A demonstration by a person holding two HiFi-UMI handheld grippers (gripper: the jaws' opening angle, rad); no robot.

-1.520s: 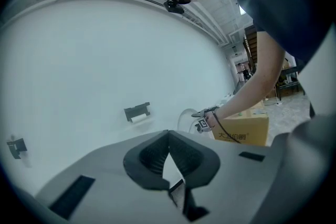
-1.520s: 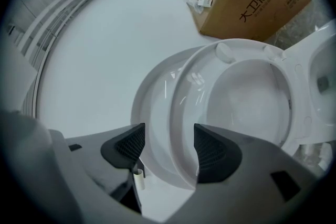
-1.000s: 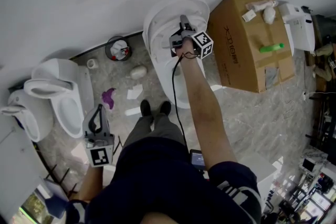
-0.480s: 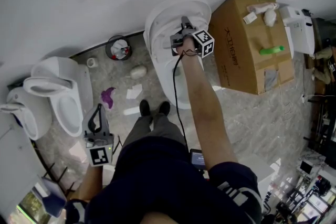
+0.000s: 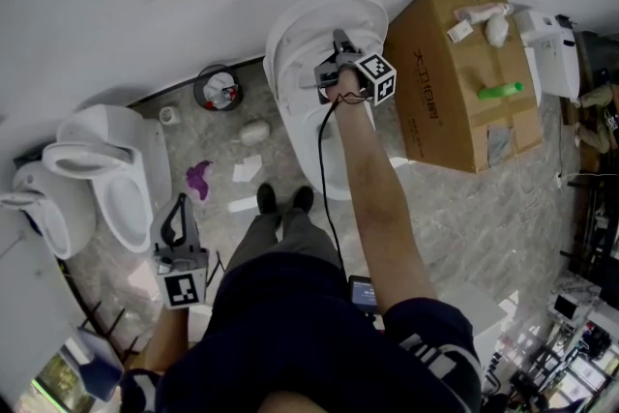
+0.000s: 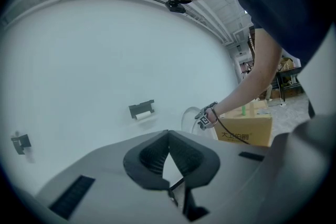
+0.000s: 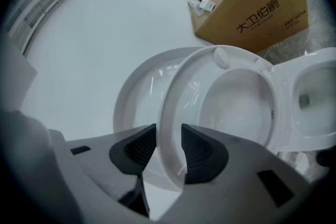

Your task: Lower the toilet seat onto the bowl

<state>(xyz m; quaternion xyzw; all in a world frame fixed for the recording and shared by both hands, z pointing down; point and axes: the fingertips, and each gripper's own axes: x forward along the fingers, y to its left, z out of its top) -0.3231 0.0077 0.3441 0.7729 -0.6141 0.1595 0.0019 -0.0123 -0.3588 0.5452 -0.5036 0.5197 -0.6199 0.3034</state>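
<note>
toilet seat (image 7: 177, 105) in right gripper (image 7: 169, 132), jaws just closing

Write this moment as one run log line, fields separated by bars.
right tool: just closing, pads on raised toilet seat rim | left tool: shut, empty | seat: not lowered

He's clamping down: the right gripper (image 7: 169, 153) has just been closing its jaws, and where they stood wide with room to spare around the toilet seat (image 7: 173, 107), the pads (image 7: 140, 150) now pinch its rim from both sides at the lower middle of the right gripper view. The seat has also come a little off the lid (image 7: 134, 102), with a broader crescent of lid showing to its left than before.
</note>
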